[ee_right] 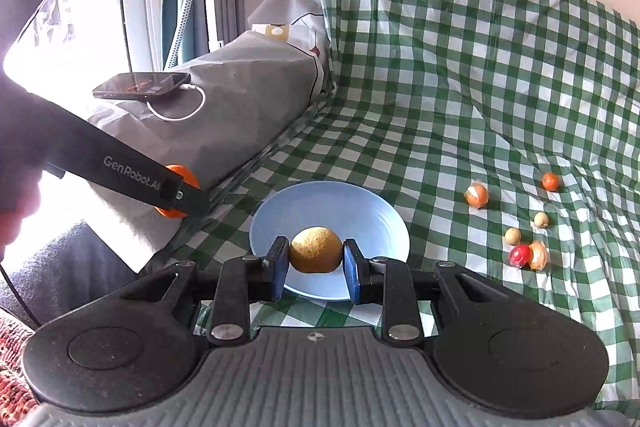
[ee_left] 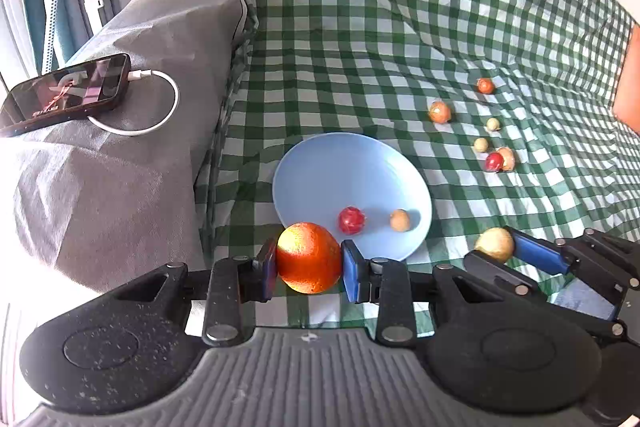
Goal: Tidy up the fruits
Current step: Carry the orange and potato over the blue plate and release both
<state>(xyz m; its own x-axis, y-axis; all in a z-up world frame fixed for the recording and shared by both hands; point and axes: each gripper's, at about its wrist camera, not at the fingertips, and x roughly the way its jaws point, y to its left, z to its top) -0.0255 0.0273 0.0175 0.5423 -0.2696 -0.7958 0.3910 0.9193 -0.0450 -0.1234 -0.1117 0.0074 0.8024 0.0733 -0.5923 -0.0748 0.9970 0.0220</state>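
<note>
Blue plate [ee_left: 320,167] at centre on checked cloth [ee_left: 360,47]. Left gripper [ee_left: 308,263] clamped on orange [ee_left: 308,257], right gripper [ee_right: 316,259] on tan fruit [ee_right: 316,250] over plate. Round, firm, probably light; pads best across widest girth. Loose fruits [ee_left: 480,145] at 2 o'clock.

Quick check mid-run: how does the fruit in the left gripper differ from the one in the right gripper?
The orange in the left gripper is bright orange; the yellow-brown fruit in the right gripper is dull and matte. The orange looks the larger of the two. The orange sits at the edge of the blue plate; the yellow-brown fruit hangs over the plate's middle. Both are round and clamped between blue pads.
</note>
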